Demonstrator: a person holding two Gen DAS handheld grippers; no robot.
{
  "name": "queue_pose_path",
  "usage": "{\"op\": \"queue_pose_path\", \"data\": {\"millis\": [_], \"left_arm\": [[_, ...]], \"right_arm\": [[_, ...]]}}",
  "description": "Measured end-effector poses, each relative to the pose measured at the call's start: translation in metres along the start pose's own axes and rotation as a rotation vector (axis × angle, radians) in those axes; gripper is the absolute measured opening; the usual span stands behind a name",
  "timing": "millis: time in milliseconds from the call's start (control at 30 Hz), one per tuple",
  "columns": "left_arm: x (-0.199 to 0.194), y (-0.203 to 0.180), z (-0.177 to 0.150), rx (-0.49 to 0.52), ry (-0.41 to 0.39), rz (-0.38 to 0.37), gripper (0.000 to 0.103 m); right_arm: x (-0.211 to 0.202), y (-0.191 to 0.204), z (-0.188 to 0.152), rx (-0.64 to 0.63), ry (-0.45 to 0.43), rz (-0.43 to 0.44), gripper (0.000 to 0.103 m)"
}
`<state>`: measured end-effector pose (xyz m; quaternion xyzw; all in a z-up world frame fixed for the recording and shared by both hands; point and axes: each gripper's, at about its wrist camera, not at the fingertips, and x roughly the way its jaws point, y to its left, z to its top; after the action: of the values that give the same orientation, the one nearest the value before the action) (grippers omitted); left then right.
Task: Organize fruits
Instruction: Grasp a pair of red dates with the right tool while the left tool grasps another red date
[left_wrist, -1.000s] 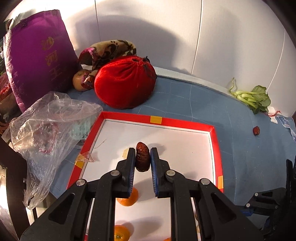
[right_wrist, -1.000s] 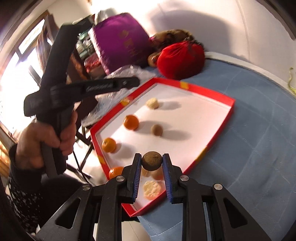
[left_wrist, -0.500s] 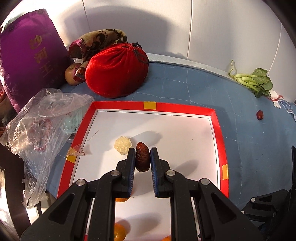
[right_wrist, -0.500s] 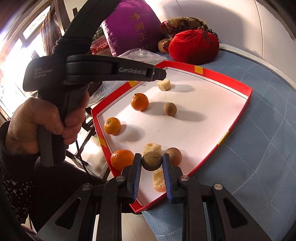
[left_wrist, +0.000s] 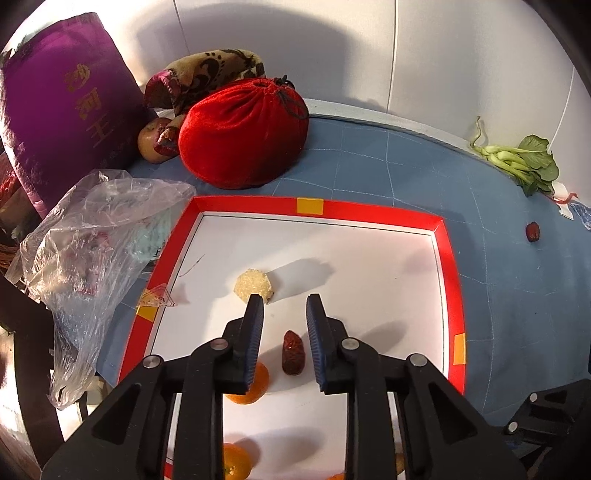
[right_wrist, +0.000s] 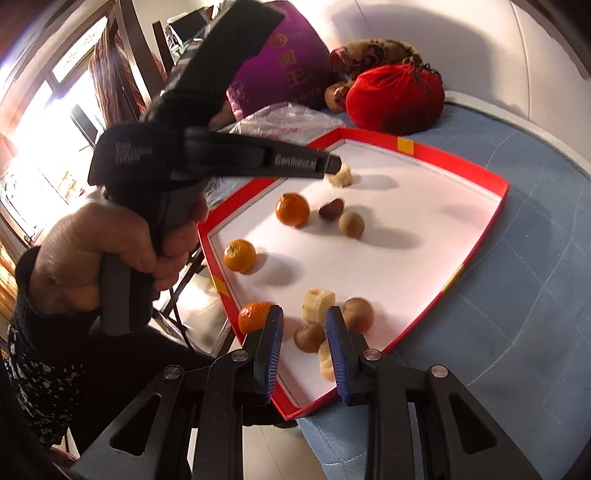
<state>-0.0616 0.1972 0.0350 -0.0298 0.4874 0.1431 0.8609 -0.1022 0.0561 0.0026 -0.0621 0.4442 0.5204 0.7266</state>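
Blue cloth (left_wrist: 369, 158) holds the red tray (left_wrist: 447, 295); both my grippers tilt down, jaws just opening, left gripper (left_wrist: 284, 314) over the date (left_wrist: 292, 352), right gripper (right_wrist: 304, 325) over a brown fruit (right_wrist: 309, 336)

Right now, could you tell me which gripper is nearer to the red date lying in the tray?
Left. The left gripper has its open jaws either side of the date; the right gripper is at the tray's near corner.

A white panelled wall (left_wrist: 295, 55) with thin vertical seams runs behind a table covered by a blue quilted cloth (left_wrist: 388, 166). At the table's left edge, a bright window (right_wrist: 44, 122) floods the room with daylight, beside dark wooden chair frames (right_wrist: 129, 48). Pale floor (right_wrist: 207, 317) shows below that edge.
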Motion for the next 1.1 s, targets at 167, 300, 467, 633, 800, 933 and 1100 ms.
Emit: {"op": "queue_pose_path", "data": {"millis": [167, 300, 467, 633, 800, 933, 1100], "left_arm": [[-0.012, -0.028, 0.014, 0.012, -0.063, -0.067, 0.033], [-0.017, -0.071, 0.025, 0.076, -0.113, -0.116, 0.044], [-0.009, -0.134, 0.029, 0.204, -0.113, -0.160, 0.048], [0.009, -0.184, 0.025, 0.294, -0.068, -0.183, 0.048], [0.018, -0.206, 0.017, 0.351, -0.037, -0.182, 0.048], [0.017, -0.205, 0.017, 0.361, -0.042, -0.185, 0.048], [0.015, -0.193, 0.016, 0.348, -0.048, -0.184, 0.048]], "right_arm": [[-0.031, -0.023, 0.011, 0.049, -0.076, -0.048, 0.027], [-0.064, -0.064, 0.018, 0.142, -0.140, -0.136, 0.027], [-0.113, -0.133, 0.018, 0.290, -0.196, -0.281, 0.027], [-0.153, -0.229, -0.002, 0.596, -0.202, -0.337, 0.027], [-0.154, -0.293, -0.018, 0.794, -0.161, -0.313, 0.027], [-0.141, -0.306, -0.015, 0.816, -0.136, -0.305, 0.023], [-0.111, -0.307, -0.003, 0.783, -0.066, -0.391, 0.023]]}}
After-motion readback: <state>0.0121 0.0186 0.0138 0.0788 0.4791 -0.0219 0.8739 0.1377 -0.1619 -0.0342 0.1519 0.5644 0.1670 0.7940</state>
